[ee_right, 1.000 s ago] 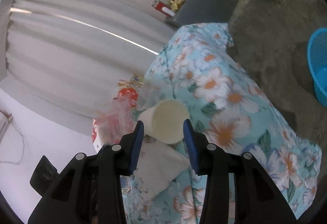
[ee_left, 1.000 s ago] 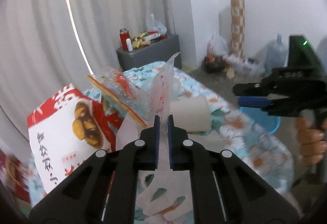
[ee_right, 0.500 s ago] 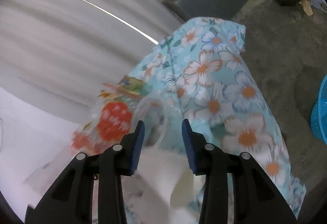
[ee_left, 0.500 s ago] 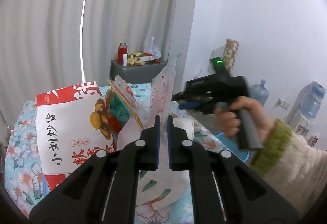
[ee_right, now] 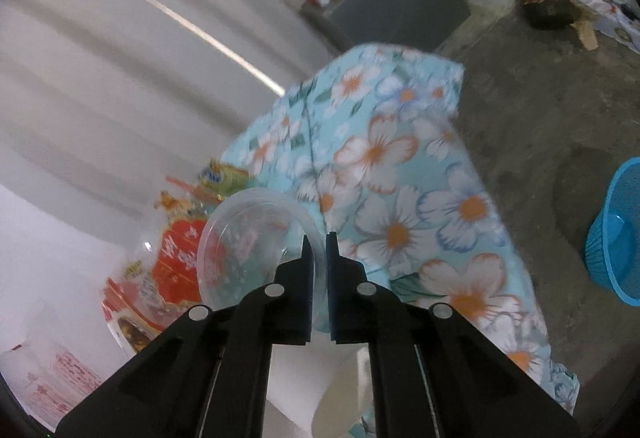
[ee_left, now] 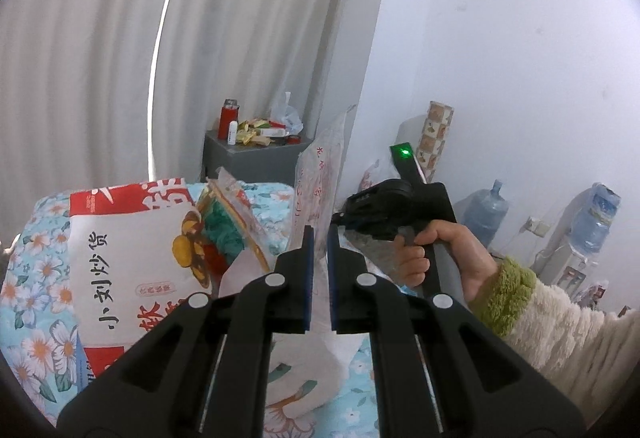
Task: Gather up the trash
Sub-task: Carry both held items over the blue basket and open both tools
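My left gripper (ee_left: 318,234) is shut on a clear plastic bag (ee_left: 320,174) with red print, which stands up between its pads. Just right of it, a hand (ee_left: 440,250) in a fuzzy sleeve holds the other gripper. In the right wrist view, my right gripper (ee_right: 318,242) has its jaws closing on the rim of a clear plastic cup (ee_right: 248,238) that lies on its side. The rim is pinched between the pads. A white paper cup (ee_right: 344,390) lies below the fingers. A red-and-white snack bag (ee_left: 128,262) and crumpled wrappers (ee_left: 224,222) lie to the left.
The trash lies on a table under a blue floral cloth (ee_right: 400,198). A blue basket (ee_right: 616,238) stands on the concrete floor to the right. A grey cabinet (ee_left: 248,158) with small items is at the back by the curtain. Water bottles (ee_left: 486,210) line the wall.
The right gripper moved past the white paper cup to the clear cup and its jaws closed on the rim. The left gripper tilted up, still holding the bag.
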A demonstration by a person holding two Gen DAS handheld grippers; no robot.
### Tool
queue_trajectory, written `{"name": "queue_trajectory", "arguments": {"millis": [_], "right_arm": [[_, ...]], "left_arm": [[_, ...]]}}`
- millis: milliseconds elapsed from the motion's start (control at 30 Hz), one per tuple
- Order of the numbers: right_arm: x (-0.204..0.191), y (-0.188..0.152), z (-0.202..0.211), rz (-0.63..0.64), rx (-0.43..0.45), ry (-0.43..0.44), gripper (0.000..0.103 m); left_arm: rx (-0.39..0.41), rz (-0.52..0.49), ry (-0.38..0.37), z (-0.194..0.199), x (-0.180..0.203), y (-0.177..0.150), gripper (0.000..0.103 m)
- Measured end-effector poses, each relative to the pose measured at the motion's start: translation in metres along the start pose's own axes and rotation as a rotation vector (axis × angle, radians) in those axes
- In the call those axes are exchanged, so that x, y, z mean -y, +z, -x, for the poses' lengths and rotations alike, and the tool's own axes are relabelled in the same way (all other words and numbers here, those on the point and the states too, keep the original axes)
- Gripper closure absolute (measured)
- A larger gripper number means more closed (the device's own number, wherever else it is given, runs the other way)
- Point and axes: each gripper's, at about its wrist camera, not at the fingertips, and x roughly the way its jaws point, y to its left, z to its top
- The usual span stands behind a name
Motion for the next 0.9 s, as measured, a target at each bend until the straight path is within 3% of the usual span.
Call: {"name": "queue_trajectory", "arguments": {"millis": [333,500,700,900], "right_arm": [[0.039,-0.034,0.104,-0.111,0.218,0.137,0.097],[0.070,-0.062,0.147,-0.157,0.275,0.122,0.097],[0.126,-0.091,0.192,-0.250,0.347,0.043,0.097],[0.202,-0.116,0.231,-0.380,0.433,-0.105,0.097]], "left_arm": [[0.018,-0.039,-0.054,0.004,0.023,0.010,0.099],[-0.009,-0.054,-0.113,-0.010,0.050,0.015,0.099],[-0.114,-0.041,-0.240,-0.055,0.094,0.020,0.099],[-0.329,0.052,-0.418,-0.147,0.143,0.024,0.099]]}}
